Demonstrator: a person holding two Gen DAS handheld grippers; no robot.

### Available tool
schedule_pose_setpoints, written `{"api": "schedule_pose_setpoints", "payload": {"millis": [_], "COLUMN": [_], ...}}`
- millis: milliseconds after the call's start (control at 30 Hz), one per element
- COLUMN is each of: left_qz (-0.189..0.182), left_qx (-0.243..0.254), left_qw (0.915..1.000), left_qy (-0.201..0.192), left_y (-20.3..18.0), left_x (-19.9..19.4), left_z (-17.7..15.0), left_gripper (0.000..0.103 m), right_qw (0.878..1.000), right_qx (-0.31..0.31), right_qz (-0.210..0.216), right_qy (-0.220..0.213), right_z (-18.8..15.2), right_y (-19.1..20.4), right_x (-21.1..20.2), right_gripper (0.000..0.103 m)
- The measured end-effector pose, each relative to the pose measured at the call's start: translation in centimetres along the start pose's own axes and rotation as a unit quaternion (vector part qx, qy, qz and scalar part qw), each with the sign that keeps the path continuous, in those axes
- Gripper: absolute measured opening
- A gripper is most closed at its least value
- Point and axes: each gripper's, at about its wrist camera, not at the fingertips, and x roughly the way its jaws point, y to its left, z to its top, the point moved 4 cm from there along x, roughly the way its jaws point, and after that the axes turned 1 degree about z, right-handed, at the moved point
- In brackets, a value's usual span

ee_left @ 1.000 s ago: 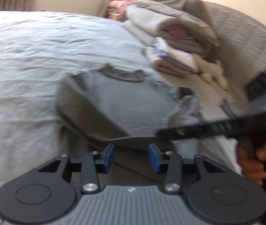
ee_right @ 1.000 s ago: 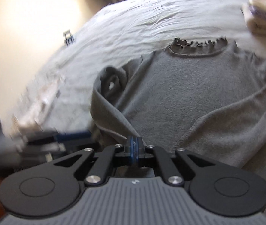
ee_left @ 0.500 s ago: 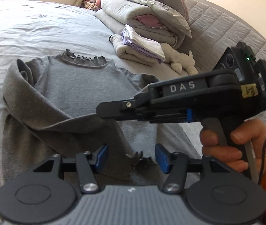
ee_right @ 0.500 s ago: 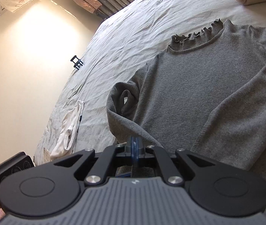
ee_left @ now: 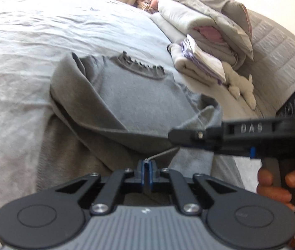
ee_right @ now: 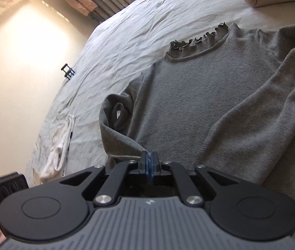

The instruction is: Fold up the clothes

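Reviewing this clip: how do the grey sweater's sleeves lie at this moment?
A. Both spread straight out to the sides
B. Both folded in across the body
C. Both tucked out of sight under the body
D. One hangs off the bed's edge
B: on the grey sweater, both sleeves are folded in across the body, which lies flat on the bed.

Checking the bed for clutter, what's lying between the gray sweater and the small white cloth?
Only bare sheet lies between the sweater and the white cloth, seen in the right wrist view.
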Motion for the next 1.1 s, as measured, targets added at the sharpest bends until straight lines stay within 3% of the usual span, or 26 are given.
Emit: {"api": "schedule_pose_setpoints", "payload": {"millis": [167, 233, 300, 533, 833, 1100], "left_qz": [-0.006, 0.001, 0.002, 0.001, 0.030, 0.019], "left_qx": [-0.009, -0.026, -0.037, -0.049, -0.063, -0.101], "left_qw": [0.9997, 0.9992, 0.9987, 0.9975, 0.9958, 0.9935], "left_qy": [-0.023, -0.031, -0.036, -0.051, -0.059, -0.048], "left_y": [0.2, 0.6, 0.8, 0.8, 1.7, 3.2], "left_x": [-0.6, -0.7, -0.8, -1.0, -0.9, -0.4], "left_z": [0.7, 1.2, 1.5, 2.6, 2.7, 2.5], "left_gripper": [0.004, 0.004, 0.003, 0.003, 0.003, 0.004], "right_qw": [1.000, 1.000, 1.000, 1.000, 0.999, 1.000], "right_qx": [-0.008, -0.011, -0.018, -0.022, -0.026, -0.023], "right_qz": [-0.008, -0.009, -0.011, 0.003, 0.008, 0.013], "right_qy": [-0.002, -0.005, -0.008, -0.010, -0.022, -0.009], "right_z": [-0.1, -0.1, -0.1, -0.2, 0.0, -0.5], "right_y": [0.1, 0.3, 0.5, 1.2, 1.4, 1.4], "right_x": [-0.2, -0.3, -0.5, -0.6, -1.2, 1.0], "right_gripper": [0.017, 0.031, 0.037, 0.037, 0.039, 0.039]}}
